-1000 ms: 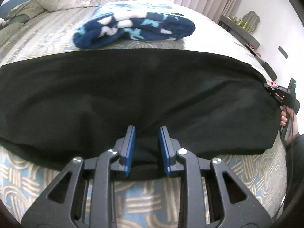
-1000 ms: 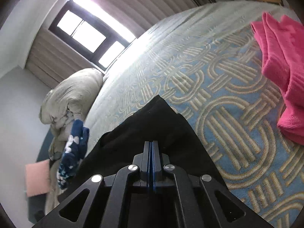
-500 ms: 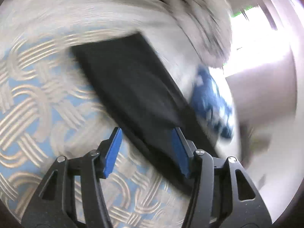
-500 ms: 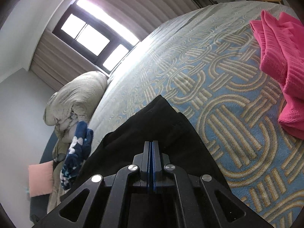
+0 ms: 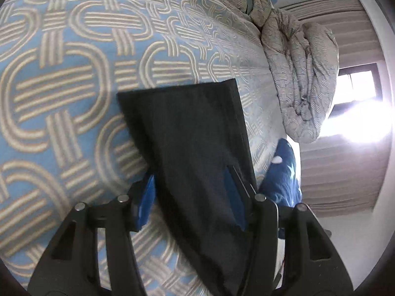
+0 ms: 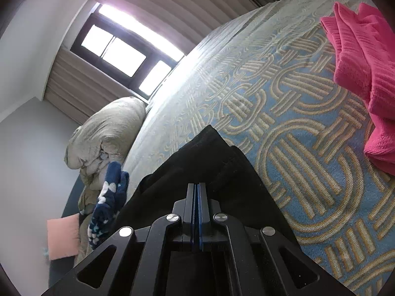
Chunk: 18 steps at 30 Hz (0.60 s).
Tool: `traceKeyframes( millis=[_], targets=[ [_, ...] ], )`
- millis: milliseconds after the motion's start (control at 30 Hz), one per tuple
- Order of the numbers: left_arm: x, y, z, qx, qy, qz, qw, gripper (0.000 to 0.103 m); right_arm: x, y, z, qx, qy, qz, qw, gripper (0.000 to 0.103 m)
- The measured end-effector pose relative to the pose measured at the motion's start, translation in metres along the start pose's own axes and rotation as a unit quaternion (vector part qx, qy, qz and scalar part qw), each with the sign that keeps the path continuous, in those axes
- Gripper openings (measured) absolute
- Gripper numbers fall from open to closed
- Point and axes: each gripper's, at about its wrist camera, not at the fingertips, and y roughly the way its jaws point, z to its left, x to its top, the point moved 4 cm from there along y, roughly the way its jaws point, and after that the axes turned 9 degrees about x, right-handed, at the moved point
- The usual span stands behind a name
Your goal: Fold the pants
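Observation:
The black pants lie folded lengthwise on the patterned bedspread. In the left wrist view my left gripper is open, its blue pads standing wide on either side of one end of the pants, whose squared end lies ahead. In the right wrist view my right gripper is shut on the other end of the black pants, with cloth bunched around the fingers and a corner of it pointing ahead.
A crumpled beige duvet lies by the window. A navy patterned garment lies beside the pants, also in the right wrist view. A folded pink garment lies at the right. A pink cushion sits low at the left.
My left gripper has opened wider and swung from the long edge of the pants round to one end, now straddling it. My right gripper stays shut on its end.

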Motion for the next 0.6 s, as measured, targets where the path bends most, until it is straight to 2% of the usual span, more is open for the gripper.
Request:
traceKeyframes(
  millis=[67,100,133,167,200,233,300,400,433,500,533,600],
  targets=[
    [0.002,0.001,-0.002,0.012,0.008,-0.006,0.9999,0.054,0.000,0.000,0.000,0.002,0.002,0.000,1.000,0.000],
    [0.002,0.003,-0.006,0.027,0.017,-0.012,0.9994,0.048,0.000,0.000,0.000,0.003,0.002,0.000,1.000,0.000],
    [0.003,0.004,-0.005,0.036,0.022,-0.016,0.9990,0.036,0.000,0.000,-0.001,0.004,0.003,-0.001,1.000,0.000],
    [0.004,0.006,-0.005,0.050,0.029,-0.021,0.9981,0.028,0.000,0.000,-0.001,0.005,0.004,-0.001,1.000,0.000],
    [0.004,0.007,-0.005,0.059,0.036,-0.027,0.9972,0.015,0.000,0.000,-0.001,0.006,0.005,-0.001,1.000,0.000],
    [0.004,0.007,-0.003,0.057,0.041,-0.033,0.9970,0.011,0.000,-0.001,-0.001,0.006,0.006,-0.001,1.000,0.000],
    [0.004,0.007,-0.001,0.037,0.048,-0.038,0.9974,0.011,-0.001,-0.002,0.001,0.002,0.006,0.000,1.000,0.000],
    [0.006,0.008,0.001,0.005,0.064,-0.043,0.9970,0.011,-0.004,-0.004,0.017,-0.040,-0.025,0.013,0.999,0.005],
    [0.007,0.008,0.002,-0.005,0.066,-0.043,0.9969,0.011,-0.007,-0.005,0.026,-0.059,-0.036,0.019,0.997,0.010],
    [0.011,0.010,0.008,-0.051,0.059,-0.038,0.9962,0.011,-0.020,-0.006,0.057,-0.063,-0.061,0.035,0.996,0.056],
    [0.011,0.010,0.010,-0.067,0.056,-0.035,0.9956,0.011,-0.031,-0.004,0.081,-0.060,-0.080,0.047,0.994,0.062],
    [0.014,0.012,0.016,-0.120,0.053,-0.029,0.9910,0.011,-0.053,0.006,0.125,-0.046,-0.107,0.089,0.989,0.063]
  ],
)
